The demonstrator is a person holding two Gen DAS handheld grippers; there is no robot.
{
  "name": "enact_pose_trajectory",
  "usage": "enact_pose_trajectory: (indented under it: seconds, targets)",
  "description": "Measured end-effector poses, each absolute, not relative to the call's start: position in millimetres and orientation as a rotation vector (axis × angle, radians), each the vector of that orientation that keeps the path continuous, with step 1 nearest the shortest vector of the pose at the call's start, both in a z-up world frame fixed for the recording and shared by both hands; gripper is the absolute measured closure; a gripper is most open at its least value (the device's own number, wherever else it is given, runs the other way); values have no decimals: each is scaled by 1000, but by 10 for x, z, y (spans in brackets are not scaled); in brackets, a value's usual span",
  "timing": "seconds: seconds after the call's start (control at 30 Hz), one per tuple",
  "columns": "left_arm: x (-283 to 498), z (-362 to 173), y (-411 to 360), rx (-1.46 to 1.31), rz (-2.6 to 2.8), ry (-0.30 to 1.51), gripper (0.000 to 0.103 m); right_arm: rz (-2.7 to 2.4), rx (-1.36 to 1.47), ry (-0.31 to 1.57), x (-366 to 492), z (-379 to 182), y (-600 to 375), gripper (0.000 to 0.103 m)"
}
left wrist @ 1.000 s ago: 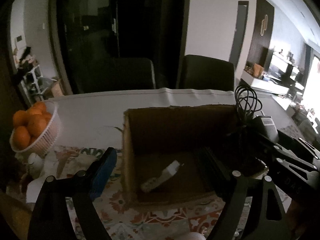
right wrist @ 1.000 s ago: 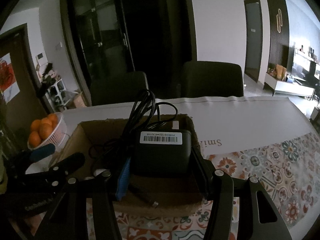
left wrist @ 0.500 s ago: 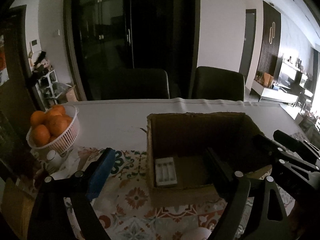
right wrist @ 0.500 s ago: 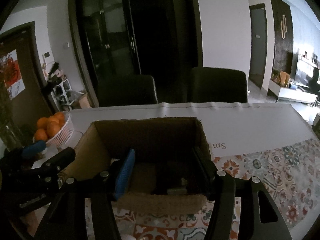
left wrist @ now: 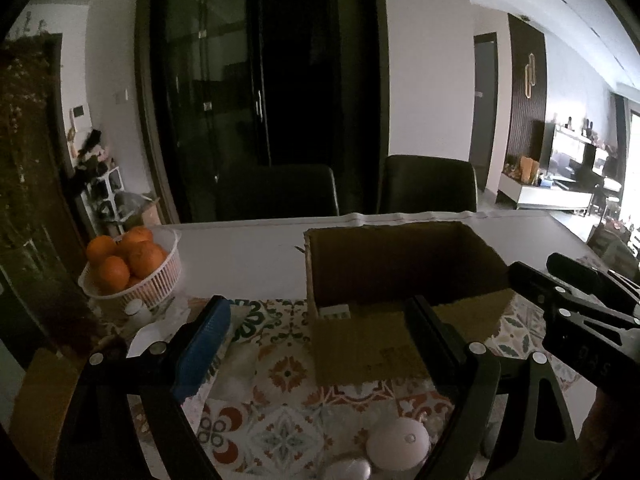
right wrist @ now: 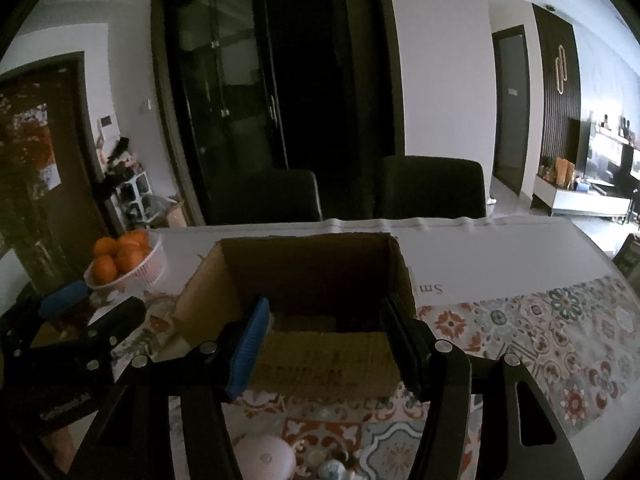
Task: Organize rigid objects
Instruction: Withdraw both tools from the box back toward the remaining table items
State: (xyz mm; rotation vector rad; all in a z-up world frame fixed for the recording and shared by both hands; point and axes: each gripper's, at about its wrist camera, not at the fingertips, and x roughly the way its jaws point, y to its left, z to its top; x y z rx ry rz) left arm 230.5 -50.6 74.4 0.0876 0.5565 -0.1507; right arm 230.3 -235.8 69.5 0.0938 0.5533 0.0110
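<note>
An open cardboard box (left wrist: 400,272) stands on the patterned tablecloth, and its near wall hides most of the inside. A white charger-like piece (left wrist: 334,312) peeks out at the box's near left corner. My left gripper (left wrist: 316,308) hovers open in front of the box with nothing between its fingers. My right gripper (right wrist: 325,312) is open and empty too, just short of the box (right wrist: 304,280). The other gripper shows at the right edge (left wrist: 580,300) of the left wrist view and at the left edge (right wrist: 80,320) of the right wrist view.
A white basket of oranges (left wrist: 132,272) sits left of the box, with a small white bottle (left wrist: 136,308) beside it. A white round object (left wrist: 398,444) lies near the table's front edge. Two dark chairs (left wrist: 276,188) stand behind the table.
The right gripper let go of a black power adapter with its cable over the box. Both grippers then drew back and rose. The white piece settled inside the box.
</note>
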Motion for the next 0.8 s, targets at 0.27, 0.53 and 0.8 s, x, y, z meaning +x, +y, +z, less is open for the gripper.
enact_pose_trajectory:
  seconds: [0.27,0.53,0.8]
  targets:
    - [1888,754,-506,117,-180,509,14,17,93,520,1892,687,-2371,37]
    - [1556,689,-524,142,-185,481,14,-22,72,485,1486,640,-2360,27]
    - [1290,427,-580,149,-223,530,14,-31,62,500,1202,431,-2378,25]
